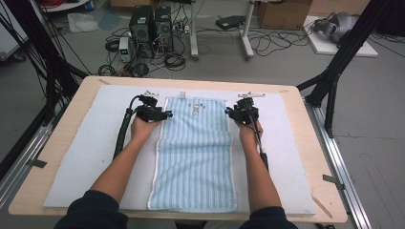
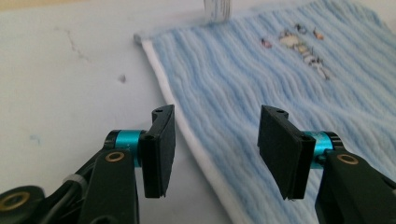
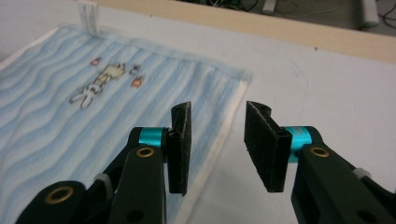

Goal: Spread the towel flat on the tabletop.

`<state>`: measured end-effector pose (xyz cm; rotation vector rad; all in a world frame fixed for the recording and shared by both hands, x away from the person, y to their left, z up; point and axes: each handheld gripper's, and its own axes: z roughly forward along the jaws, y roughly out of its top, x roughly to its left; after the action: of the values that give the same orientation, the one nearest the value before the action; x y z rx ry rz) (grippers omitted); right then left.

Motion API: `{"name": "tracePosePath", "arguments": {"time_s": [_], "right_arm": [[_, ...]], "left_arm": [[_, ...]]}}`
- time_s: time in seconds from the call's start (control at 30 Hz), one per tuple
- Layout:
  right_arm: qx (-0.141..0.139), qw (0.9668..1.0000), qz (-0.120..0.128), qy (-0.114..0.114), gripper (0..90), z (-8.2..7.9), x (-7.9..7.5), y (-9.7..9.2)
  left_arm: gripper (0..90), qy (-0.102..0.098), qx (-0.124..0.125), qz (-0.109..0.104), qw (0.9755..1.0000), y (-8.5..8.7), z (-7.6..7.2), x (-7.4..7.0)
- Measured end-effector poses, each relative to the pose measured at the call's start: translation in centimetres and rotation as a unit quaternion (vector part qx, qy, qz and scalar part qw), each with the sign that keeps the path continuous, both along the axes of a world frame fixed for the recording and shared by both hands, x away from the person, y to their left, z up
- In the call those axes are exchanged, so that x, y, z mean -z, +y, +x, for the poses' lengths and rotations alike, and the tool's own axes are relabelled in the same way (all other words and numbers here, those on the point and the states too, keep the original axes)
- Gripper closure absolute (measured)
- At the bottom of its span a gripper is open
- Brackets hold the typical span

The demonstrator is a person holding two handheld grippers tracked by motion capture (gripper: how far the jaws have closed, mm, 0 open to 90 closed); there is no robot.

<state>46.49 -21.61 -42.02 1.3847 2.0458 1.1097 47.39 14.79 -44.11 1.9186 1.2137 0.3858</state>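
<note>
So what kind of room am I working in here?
Most likely a lab or recording workspace, not a home: computer towers and loose cables sit on the bare floor, black frame struts flank the table, and cardboard boxes stand behind.

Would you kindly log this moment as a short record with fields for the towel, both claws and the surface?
towel: light blue striped towel, flat, lengthwise, small animal print near far end
left claw: left claw open, above the towel's left white edge, nothing gripped
right claw: right claw open, above the towel's right edge, nothing gripped
surface: white mat on a wooden table
</note>
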Motion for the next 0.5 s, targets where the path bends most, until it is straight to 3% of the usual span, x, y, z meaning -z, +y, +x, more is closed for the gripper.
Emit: {"name": "tracePosePath", "arguments": {"time_s": [0.07,0.13,0.2,0.23,0.27,0.3,0.33,0.4,0.5], "right_arm": [[-0.014,0.9998,0.008,0.013,60.3,-0.9,0.2,-0.5],[-0.023,0.9995,0.008,0.020,60.4,-1.4,0.5,-0.7],[-0.040,0.9983,0.009,0.041,60.6,-1.8,1.0,-0.5],[-0.048,0.9977,-0.005,0.047,61.6,-2.0,1.3,-0.3],[-0.054,0.9970,-0.014,0.054,62.8,-2.2,1.6,0.1],[-0.065,0.9959,-0.024,0.059,68.6,-2.2,1.8,0.3],[-0.071,0.9944,-0.034,0.071,76.0,-2.3,2.1,0.6],[-0.075,0.9939,-0.040,0.071,85.2,-2.3,2.2,1.0],[-0.066,0.9944,-0.051,0.064,86.2,-1.9,2.1,1.4]], "left_arm": [[49.1,0.003,0.008,0.003,1.0000,0.0,-0.6,0.5],[49.9,-0.007,0.012,0.009,0.9999,-0.3,-1.1,0.7],[52.9,-0.018,0.024,0.034,0.9990,-0.9,-1.7,0.6],[64.2,-0.033,0.038,0.051,0.9975,-1.2,-2.0,0.7],[72.7,-0.043,0.048,0.052,0.9966,-1.5,-2.4,0.8],[81.5,-0.051,0.047,0.058,0.9959,-1.8,-2.6,0.9],[83.9,-0.055,0.046,0.067,0.9952,-2.1,-2.7,0.8],[85.5,-0.055,0.036,0.064,0.9958,-2.2,-2.5,0.9],[86.0,-0.050,0.008,0.048,0.9975,-1.9,-1.8,1.0]]}}
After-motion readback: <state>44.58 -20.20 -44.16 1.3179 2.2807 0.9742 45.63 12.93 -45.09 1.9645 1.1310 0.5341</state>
